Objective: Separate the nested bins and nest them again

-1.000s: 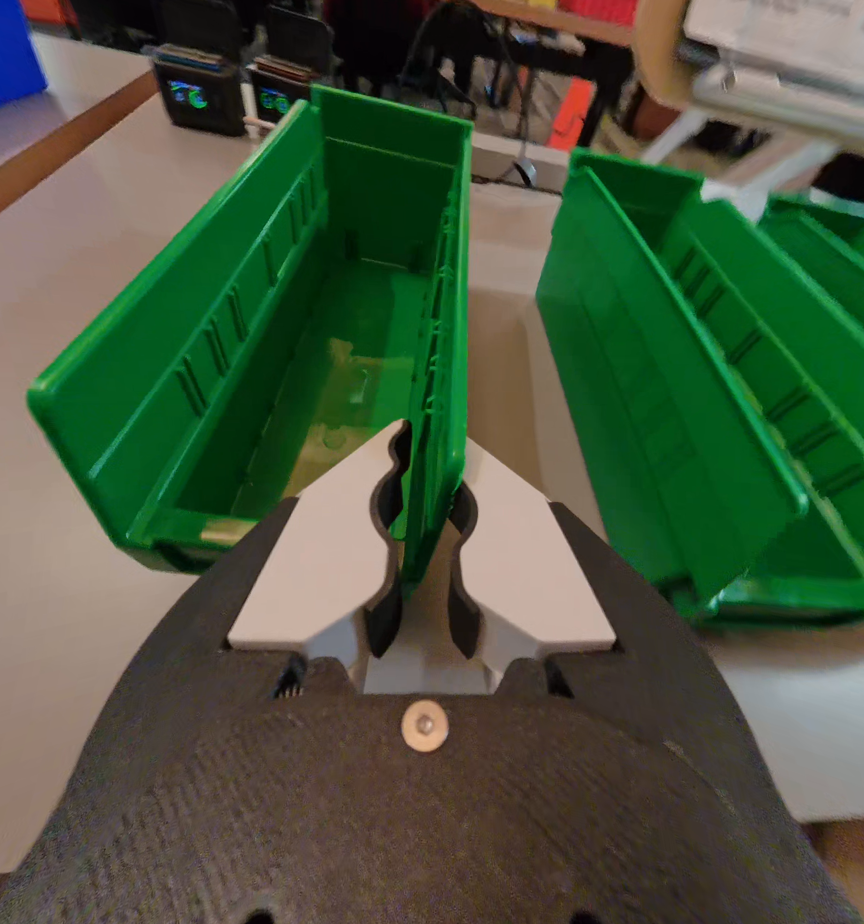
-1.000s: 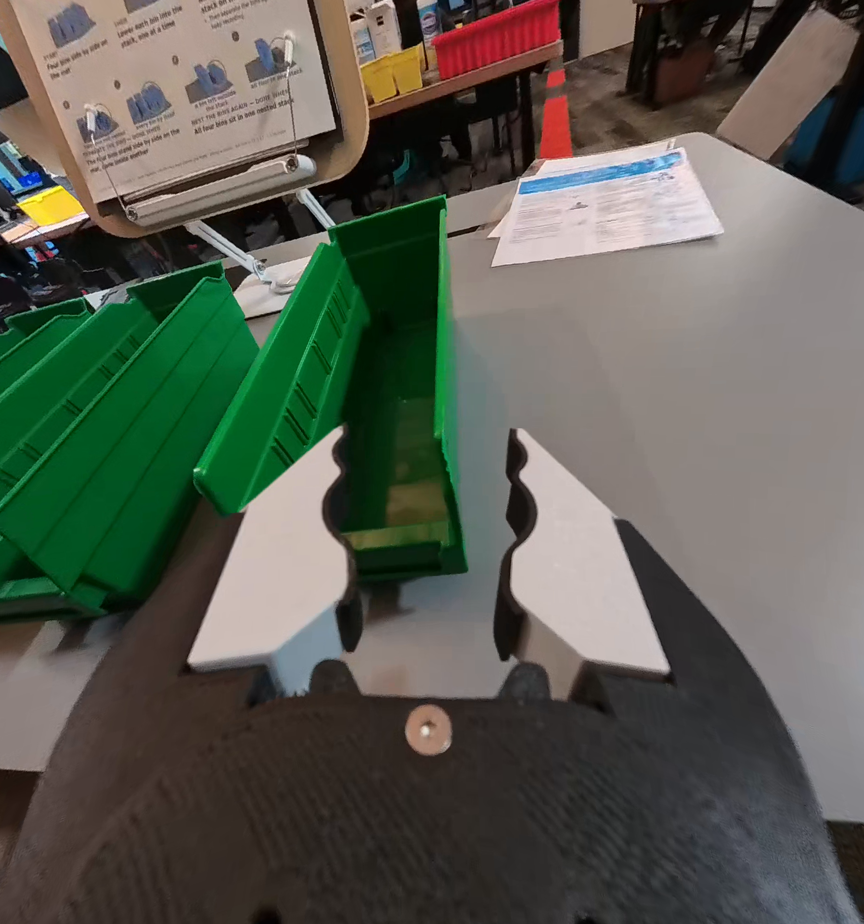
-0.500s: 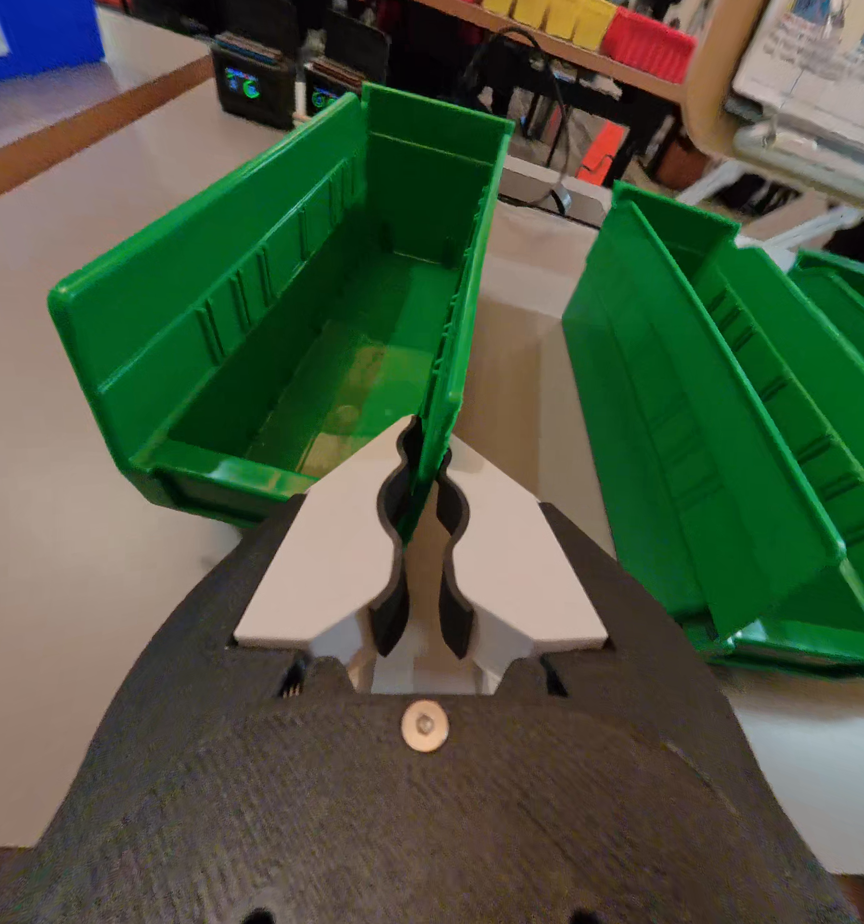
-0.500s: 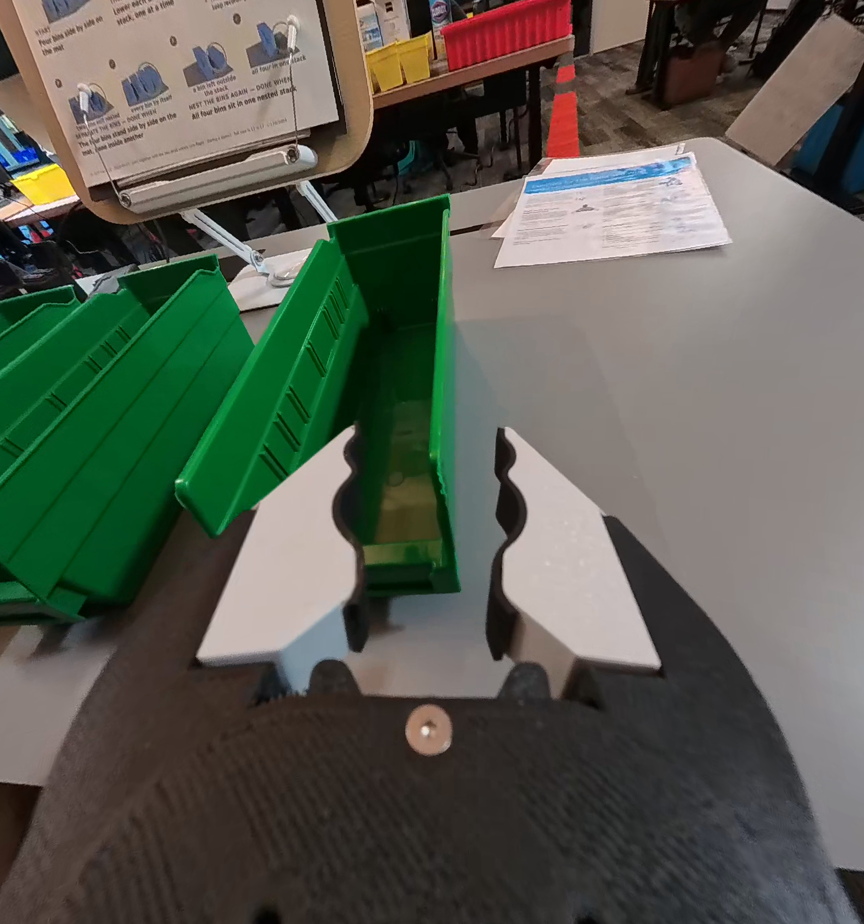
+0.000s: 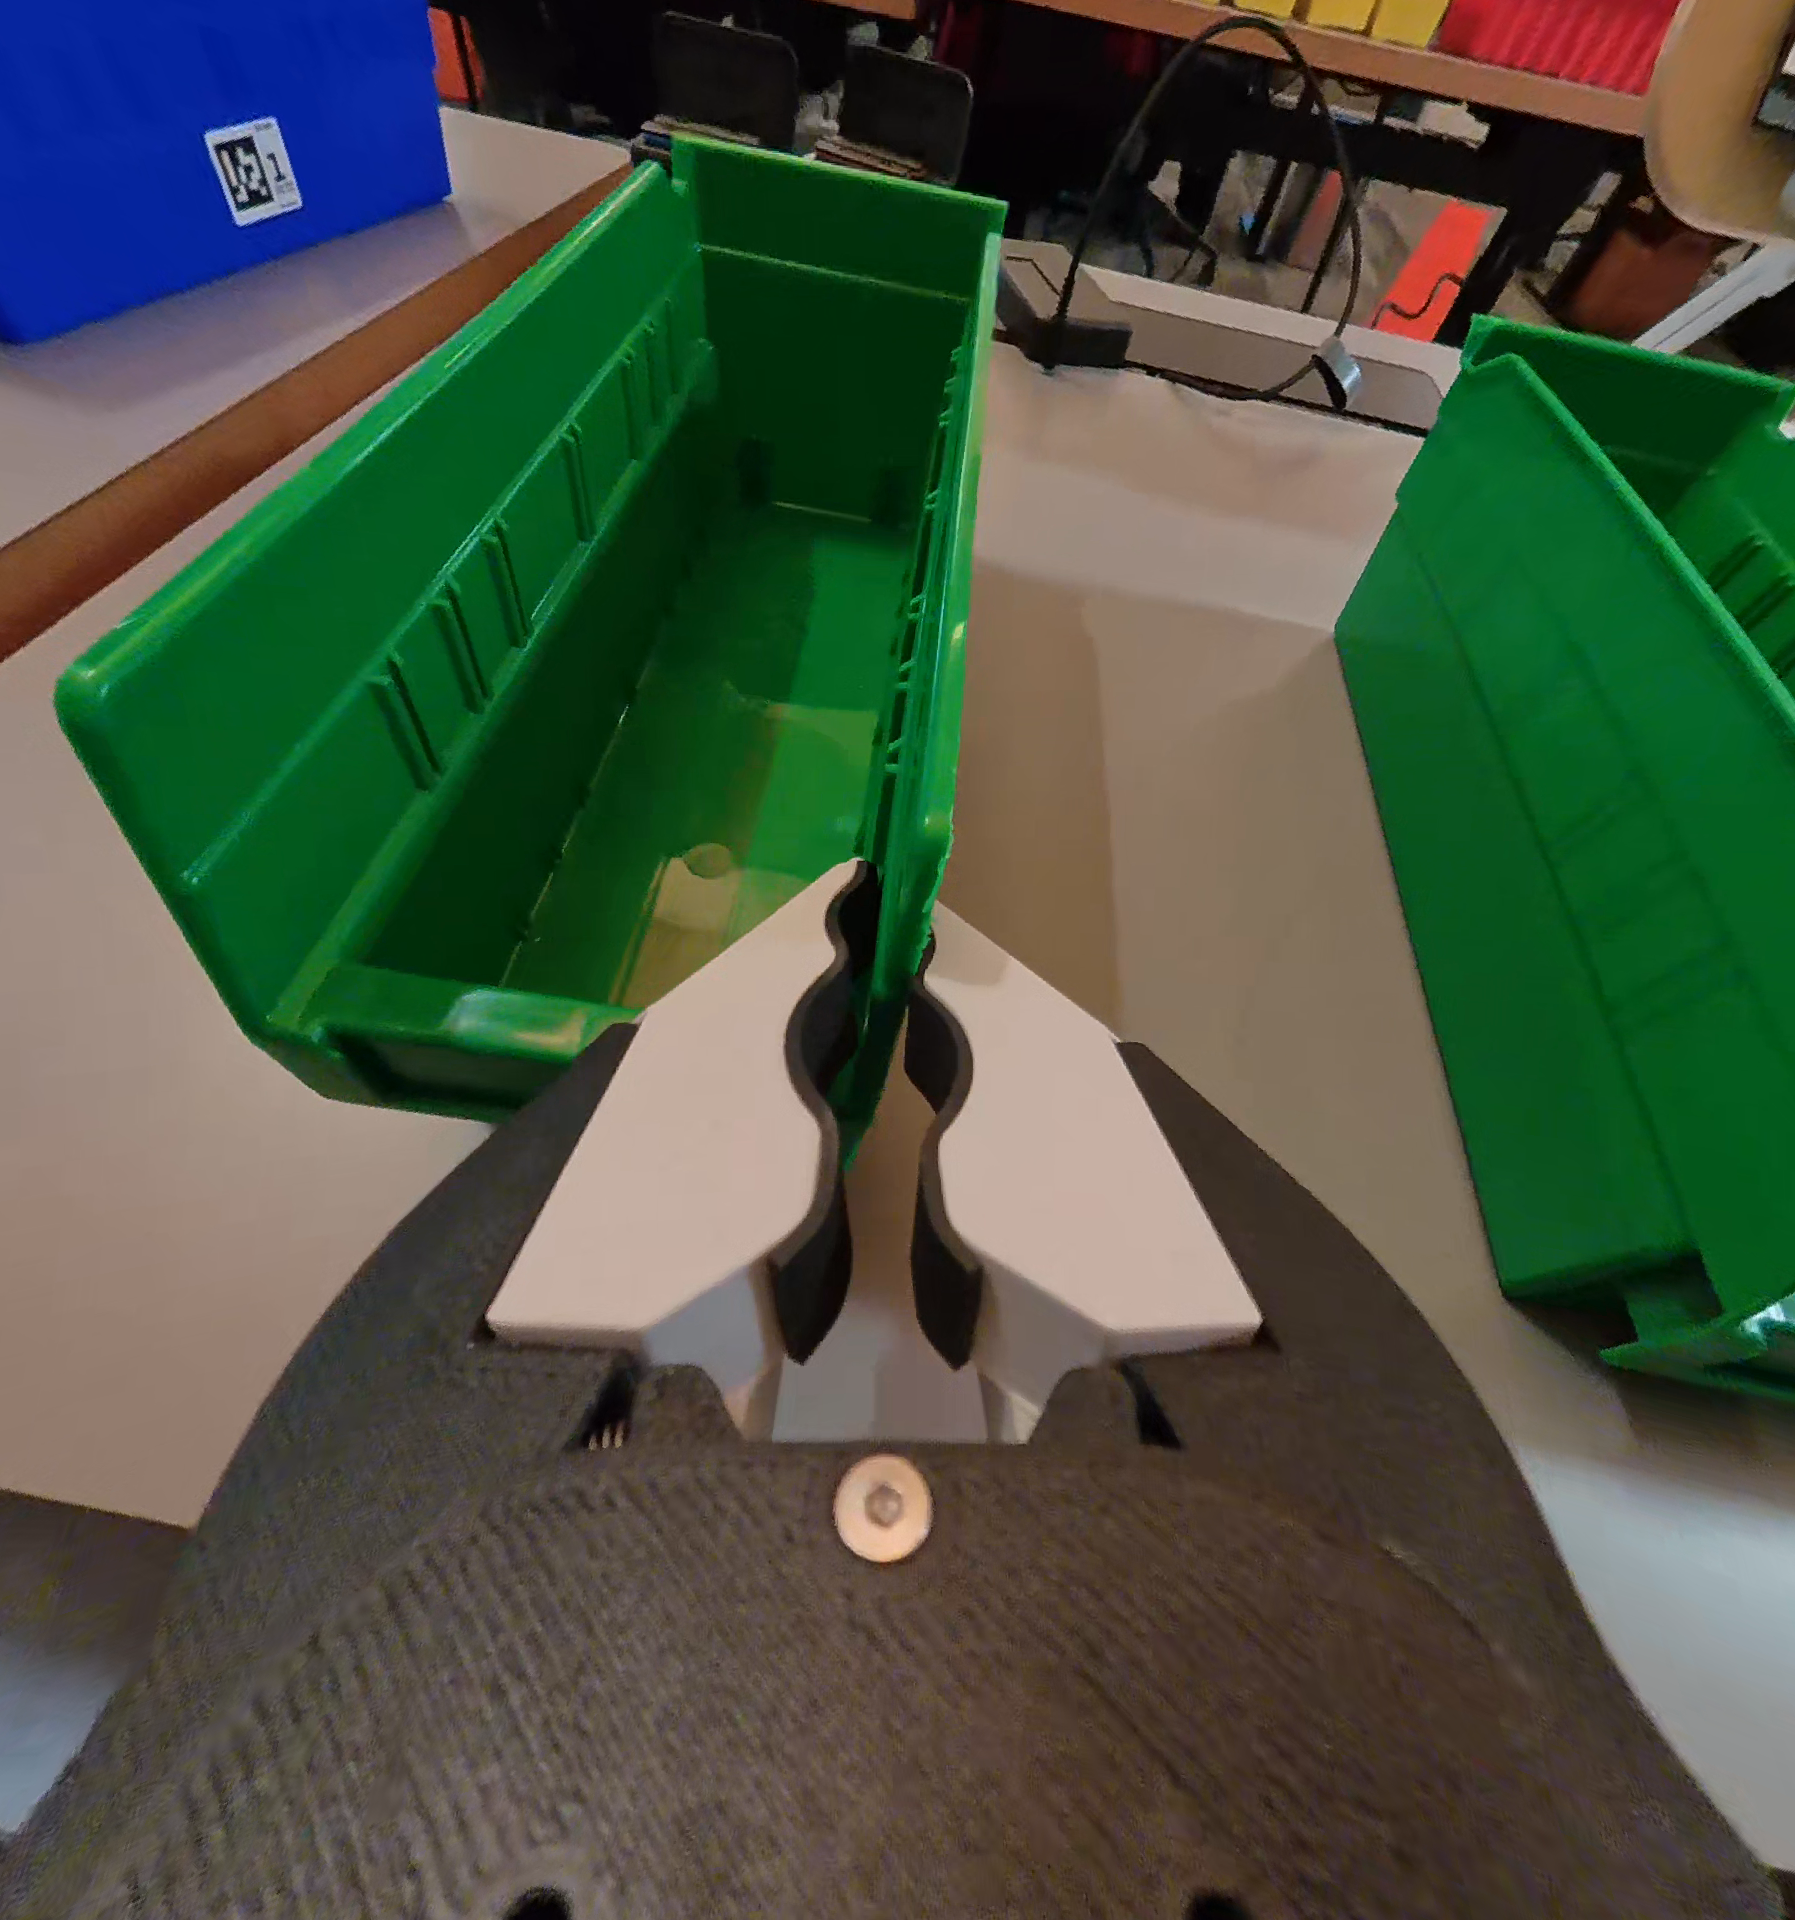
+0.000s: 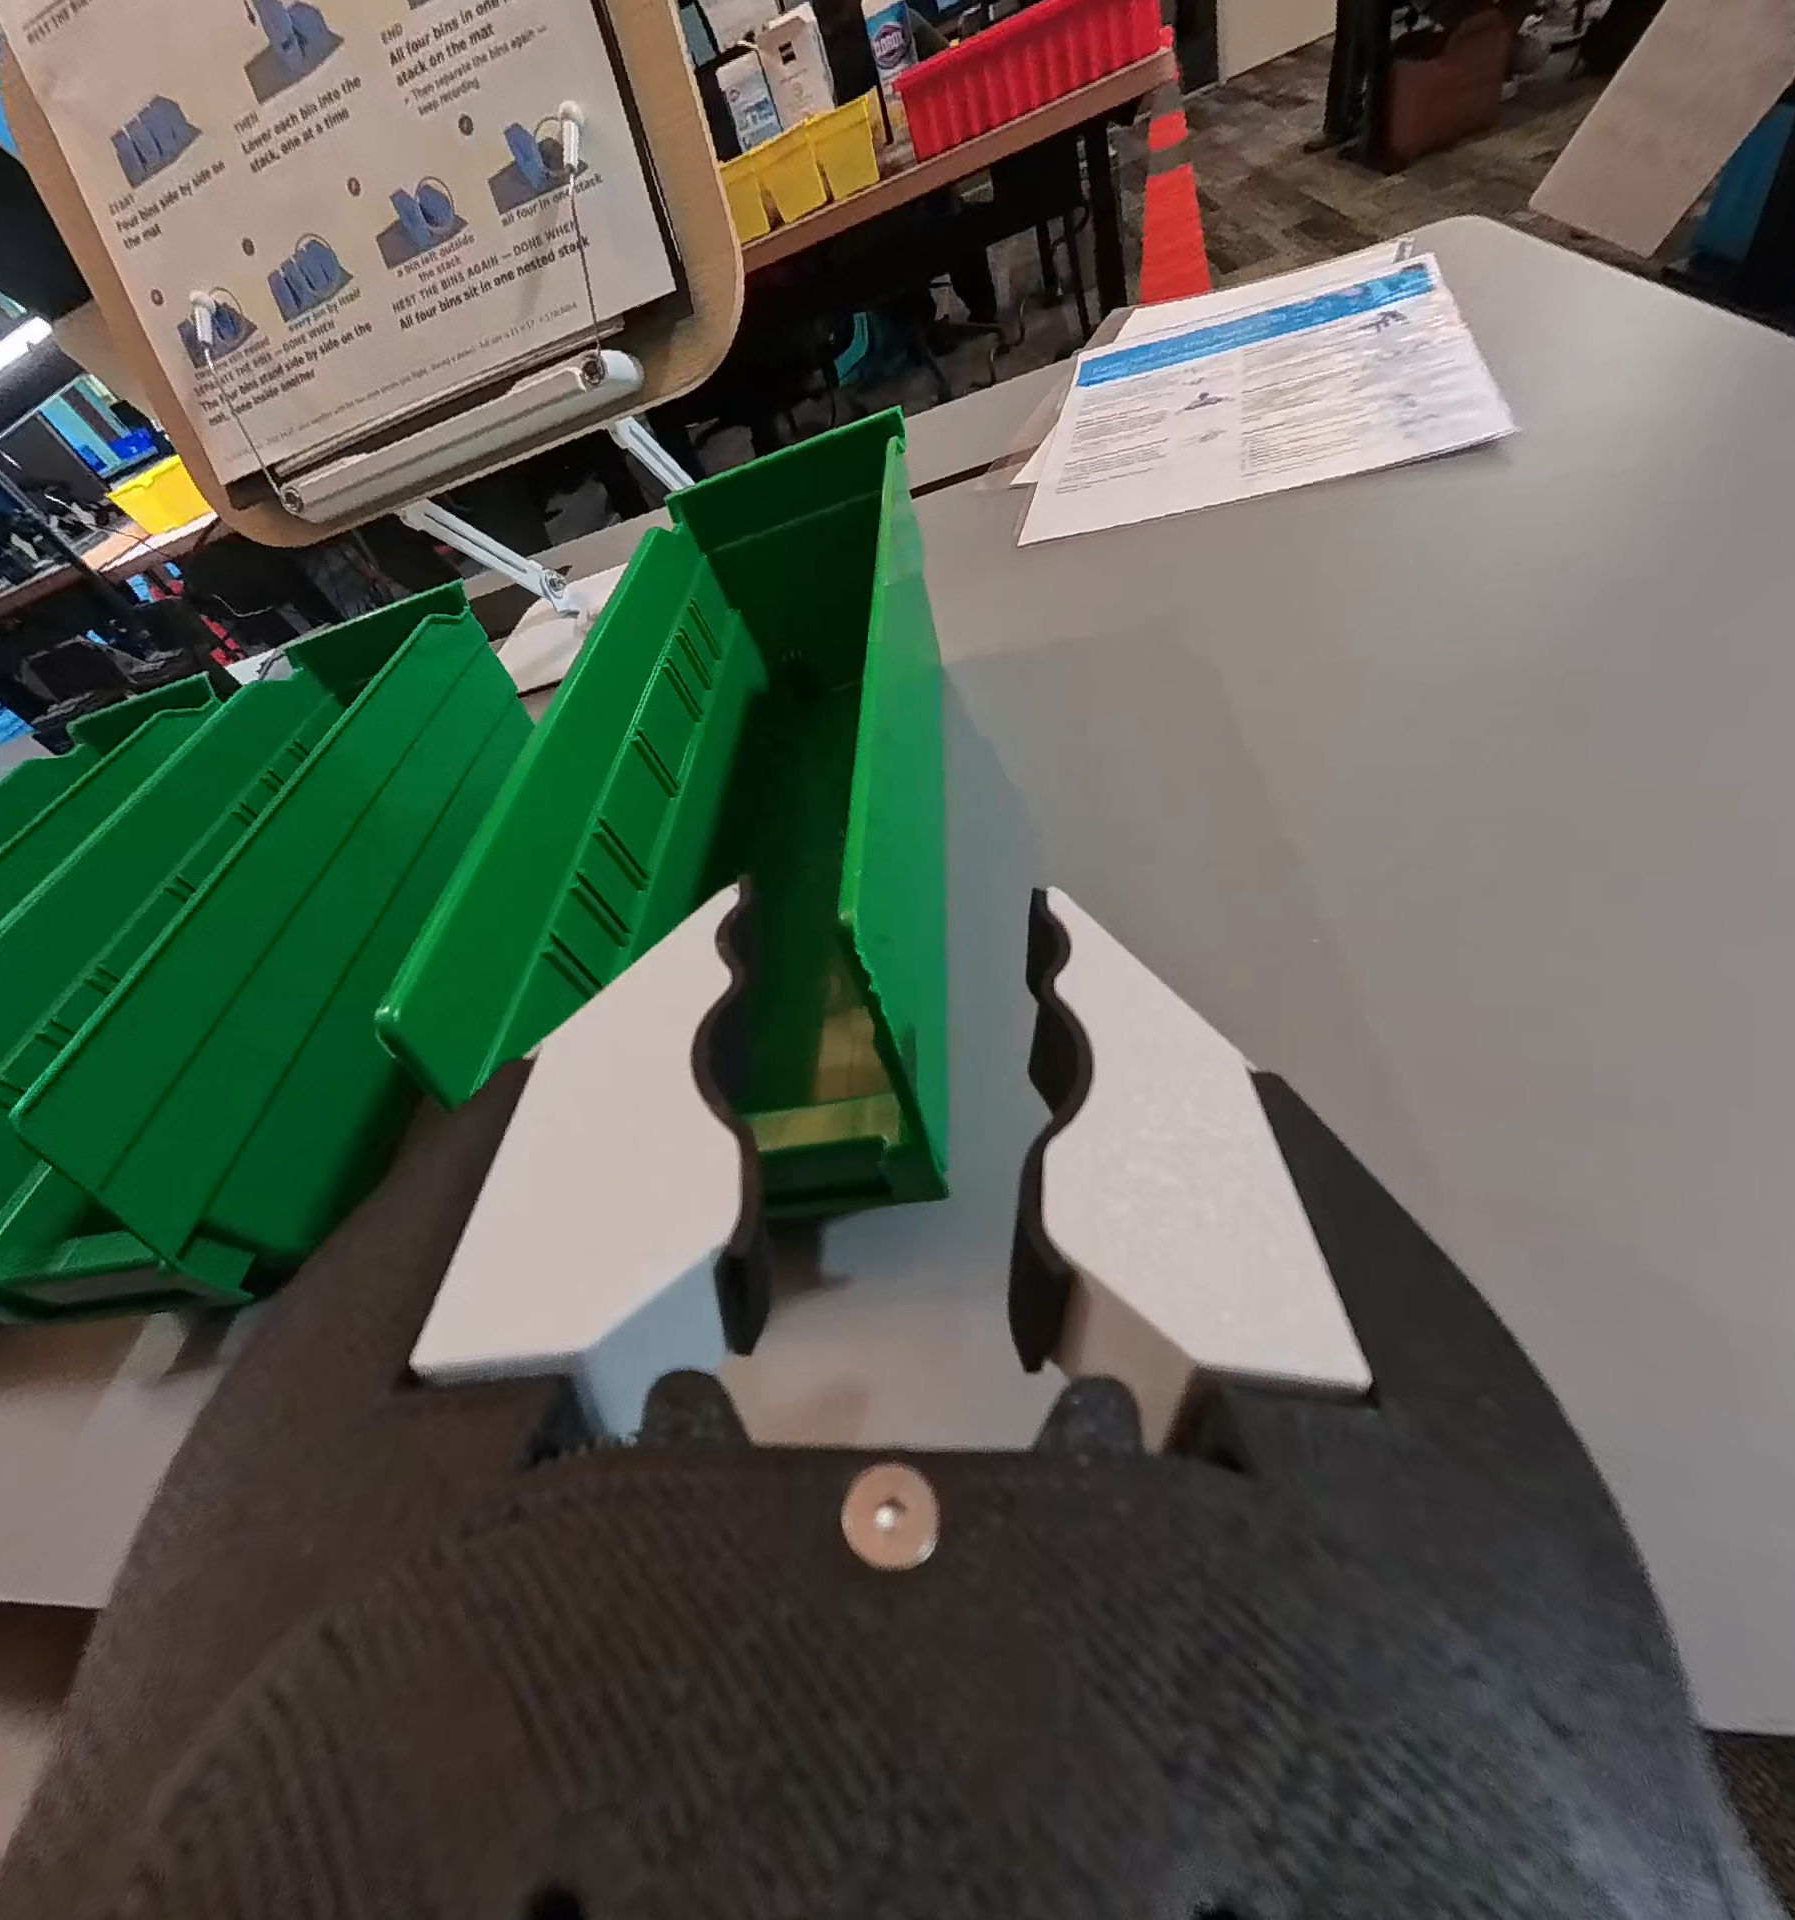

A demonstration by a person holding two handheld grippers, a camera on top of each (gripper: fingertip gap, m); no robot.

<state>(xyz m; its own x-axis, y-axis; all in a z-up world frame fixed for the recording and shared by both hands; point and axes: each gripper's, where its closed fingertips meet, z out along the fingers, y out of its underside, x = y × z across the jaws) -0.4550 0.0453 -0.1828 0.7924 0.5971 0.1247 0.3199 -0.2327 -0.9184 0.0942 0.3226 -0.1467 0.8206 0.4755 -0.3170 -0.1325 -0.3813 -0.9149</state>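
In the left wrist view, my left gripper (image 5: pixel 888 925) is shut on the right side wall of a long green bin (image 5: pixel 519 644), near its front end. The bin tilts to the left, with its front end a little above the table. More green bins (image 5: pixel 1558 883), one sitting inside another, stand to the right. In the right wrist view, my right gripper (image 6: pixel 888 925) is open. The right wall of a single green bin (image 6: pixel 644 821) lies between its fingers, with a gap to the right finger. The other green bins (image 6: pixel 228 935) lie close together to the left.
A blue bin (image 5: pixel 145 156) stands on a neighbouring table at the far left. A cable (image 5: pixel 1236 208) runs along the back edge. An instruction board (image 6: pixel 353 239) on a white arm stands behind the bins. Printed sheets (image 6: pixel 1277 416) lie on the grey table (image 6: pixel 1444 935) at the back right.
My left gripper closed on the bin's right wall and carried the bin up and to the left, away from the other bins. My right gripper moved forward over the single bin's front corner.
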